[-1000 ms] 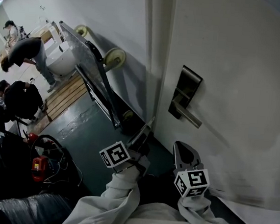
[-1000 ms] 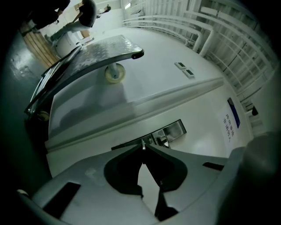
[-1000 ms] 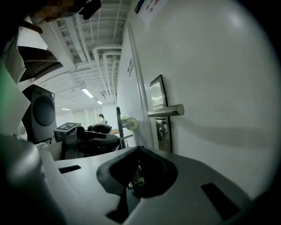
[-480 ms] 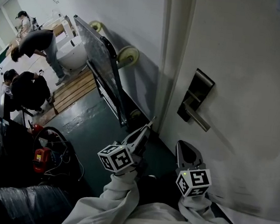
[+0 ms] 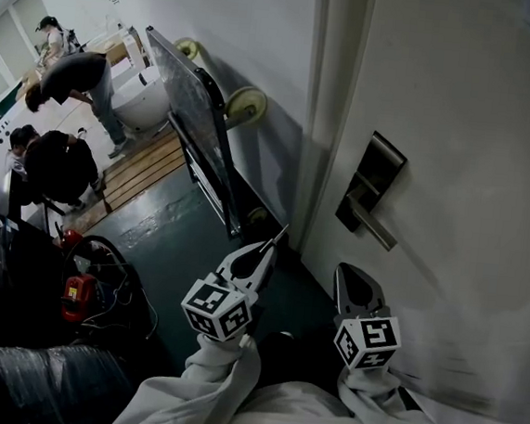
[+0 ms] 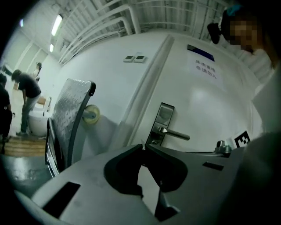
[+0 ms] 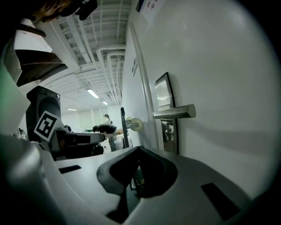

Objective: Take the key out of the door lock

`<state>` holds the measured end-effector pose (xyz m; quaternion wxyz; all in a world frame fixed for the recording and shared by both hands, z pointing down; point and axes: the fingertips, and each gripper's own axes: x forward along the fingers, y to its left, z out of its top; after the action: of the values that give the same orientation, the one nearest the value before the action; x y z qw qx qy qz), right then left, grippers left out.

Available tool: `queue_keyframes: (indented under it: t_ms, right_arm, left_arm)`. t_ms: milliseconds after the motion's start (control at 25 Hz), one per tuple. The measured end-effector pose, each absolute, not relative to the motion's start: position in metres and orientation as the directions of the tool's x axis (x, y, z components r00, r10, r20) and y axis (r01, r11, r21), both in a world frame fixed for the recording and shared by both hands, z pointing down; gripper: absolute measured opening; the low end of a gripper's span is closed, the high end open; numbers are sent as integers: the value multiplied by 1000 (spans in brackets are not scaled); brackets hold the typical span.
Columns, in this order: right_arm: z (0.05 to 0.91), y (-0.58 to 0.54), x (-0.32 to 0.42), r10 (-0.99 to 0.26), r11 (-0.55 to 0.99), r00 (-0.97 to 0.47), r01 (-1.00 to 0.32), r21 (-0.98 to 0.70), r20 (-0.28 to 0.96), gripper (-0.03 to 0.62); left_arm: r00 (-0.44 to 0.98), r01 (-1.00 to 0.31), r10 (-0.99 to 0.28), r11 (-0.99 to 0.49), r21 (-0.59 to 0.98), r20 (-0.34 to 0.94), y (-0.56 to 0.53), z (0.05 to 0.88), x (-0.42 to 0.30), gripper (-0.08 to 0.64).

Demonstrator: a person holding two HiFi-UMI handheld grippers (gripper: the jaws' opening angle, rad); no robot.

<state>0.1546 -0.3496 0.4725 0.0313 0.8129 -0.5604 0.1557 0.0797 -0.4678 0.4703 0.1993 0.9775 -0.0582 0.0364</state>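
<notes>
The white door carries a dark lock plate (image 5: 372,181) with a silver lever handle (image 5: 376,229). In the right gripper view the plate (image 7: 165,94) shows a round keyhole cylinder (image 7: 166,132) under the lever (image 7: 174,112); I cannot make out a key in it. My left gripper (image 5: 278,236) hangs below and left of the plate, jaws together, with only a thin pale sliver at its tip (image 6: 143,145). My right gripper (image 5: 347,270) sits just under the lever, apart from it, jaws together (image 7: 138,148). The plate (image 6: 161,123) is also in the left gripper view.
A metal platform cart (image 5: 188,115) with pale wheels leans on the wall left of the door frame (image 5: 325,119). A wooden pallet (image 5: 143,171) lies beyond it. Cables and a red device (image 5: 77,296) lie on the green floor. People (image 5: 68,80) work far left.
The head camera has turned, so the lock plate now shows further right. The left gripper has drifted a little down and left. The right gripper has stayed below the lever.
</notes>
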Motion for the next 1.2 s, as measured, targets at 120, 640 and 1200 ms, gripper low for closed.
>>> queue_keyframes:
  t_ms: [120,640,1200]
  right_arm:
    - [469,-346,159,-901,-375,333,-921,-111,279,52]
    - [456,-332,176,-905,-385,361,-920,-72,225,51]
    - [460,-318,177,-894,-408,379,-909,-84,240,51]
  left_arm:
    - [990,-107,-77,-952,287,114,-461,468,81,25]
    - [986,-123,-92,-965,234,137,-451,473,83,25]
    - [986,-113,-79,-964,241,145,-439,475,90,25]
